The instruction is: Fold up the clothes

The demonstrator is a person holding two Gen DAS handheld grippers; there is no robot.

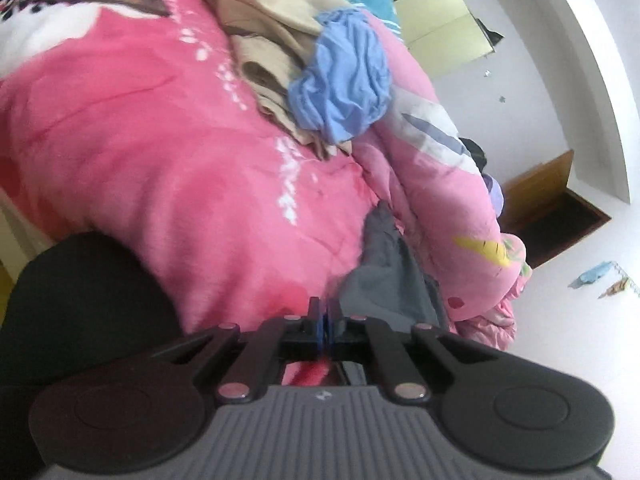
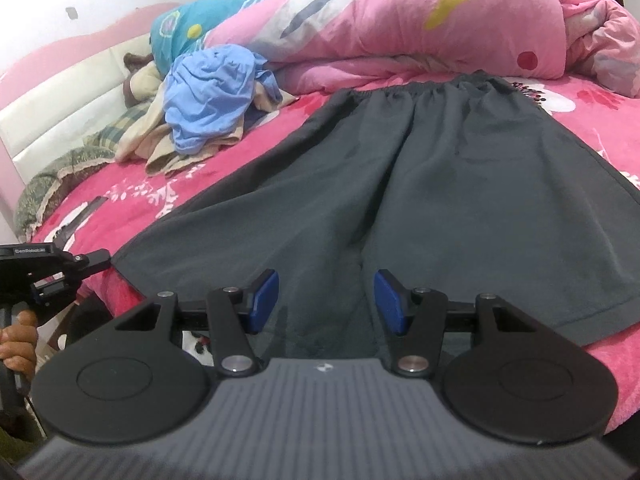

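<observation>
- Here, a blue garment tops a beige heap near the quilt.
- Shorts lie flat on the bedspread.
- Right gripper wide above their hem.
- Left gripper closed, apparently pinching their corner.

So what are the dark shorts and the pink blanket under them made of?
The dark shorts look like thin, smooth woven cloth, matte, with fine creases. The pink blanket looks like soft, fuzzy fleece, with a plush nap. Exact fibres can't be told.
</observation>
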